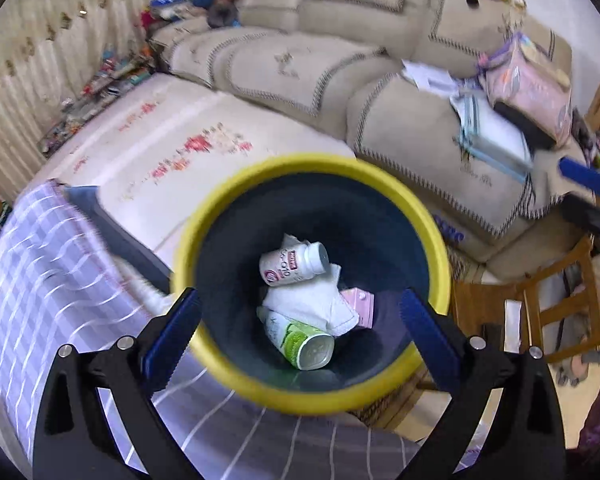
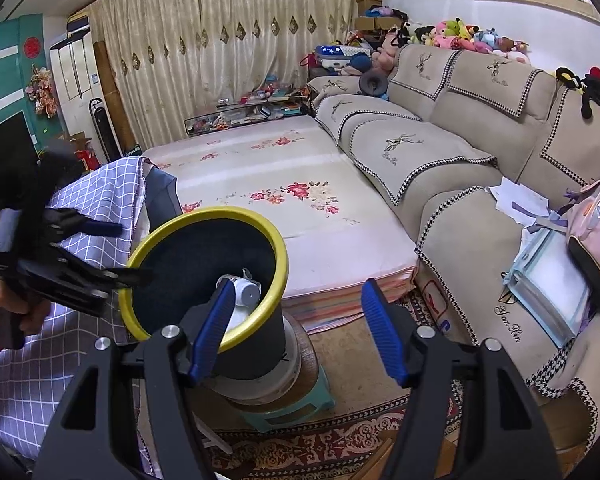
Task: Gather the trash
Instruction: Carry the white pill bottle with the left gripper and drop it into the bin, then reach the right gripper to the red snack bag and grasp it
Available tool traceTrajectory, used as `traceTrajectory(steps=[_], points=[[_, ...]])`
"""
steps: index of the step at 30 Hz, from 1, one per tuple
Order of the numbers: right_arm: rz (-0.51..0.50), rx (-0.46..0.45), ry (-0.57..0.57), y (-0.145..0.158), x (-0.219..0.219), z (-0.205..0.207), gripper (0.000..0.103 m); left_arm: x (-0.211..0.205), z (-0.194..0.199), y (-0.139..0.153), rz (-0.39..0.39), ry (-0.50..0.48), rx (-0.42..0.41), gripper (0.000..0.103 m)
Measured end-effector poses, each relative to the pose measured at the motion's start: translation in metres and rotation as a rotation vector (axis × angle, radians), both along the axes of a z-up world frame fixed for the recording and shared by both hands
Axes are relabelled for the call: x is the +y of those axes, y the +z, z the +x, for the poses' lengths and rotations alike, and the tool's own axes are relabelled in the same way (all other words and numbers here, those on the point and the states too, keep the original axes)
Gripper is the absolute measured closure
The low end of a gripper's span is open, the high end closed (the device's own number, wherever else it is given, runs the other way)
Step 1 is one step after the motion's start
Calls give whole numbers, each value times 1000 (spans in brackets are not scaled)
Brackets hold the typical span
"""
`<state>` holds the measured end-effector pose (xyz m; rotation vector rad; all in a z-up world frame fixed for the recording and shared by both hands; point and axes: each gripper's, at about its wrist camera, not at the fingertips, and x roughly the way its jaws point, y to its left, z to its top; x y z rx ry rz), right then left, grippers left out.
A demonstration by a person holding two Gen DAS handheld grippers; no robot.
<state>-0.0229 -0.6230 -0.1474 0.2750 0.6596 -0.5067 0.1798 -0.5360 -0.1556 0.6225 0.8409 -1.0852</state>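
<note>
Only left wrist view shows bin (image 1: 312, 164) holding bottles (image 1: 292, 266).

White bottle (image 1: 293, 266) in the bin (image 1: 220, 200): "Co-Q10". Sofa cover (image 2: 508, 322) embroidery: "Yan Xin", roughly.

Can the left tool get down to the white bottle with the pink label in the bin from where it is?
Probably yes. The left tool hangs open and empty right over the yellow-rimmed bin, and the white bottle with the pink label lies on top of the crumpled tissue, uncovered. Only the bin's depth could hinder.
</note>
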Motion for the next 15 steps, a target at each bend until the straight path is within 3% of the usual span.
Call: traceTrajectory(steps=[7, 15], points=[[26, 27, 57, -9, 15, 21, 39, 116, -6, 45, -121, 162, -63, 5], [71, 44, 335, -18, 94, 97, 39, 287, -1, 46, -156, 511, -45, 5]])
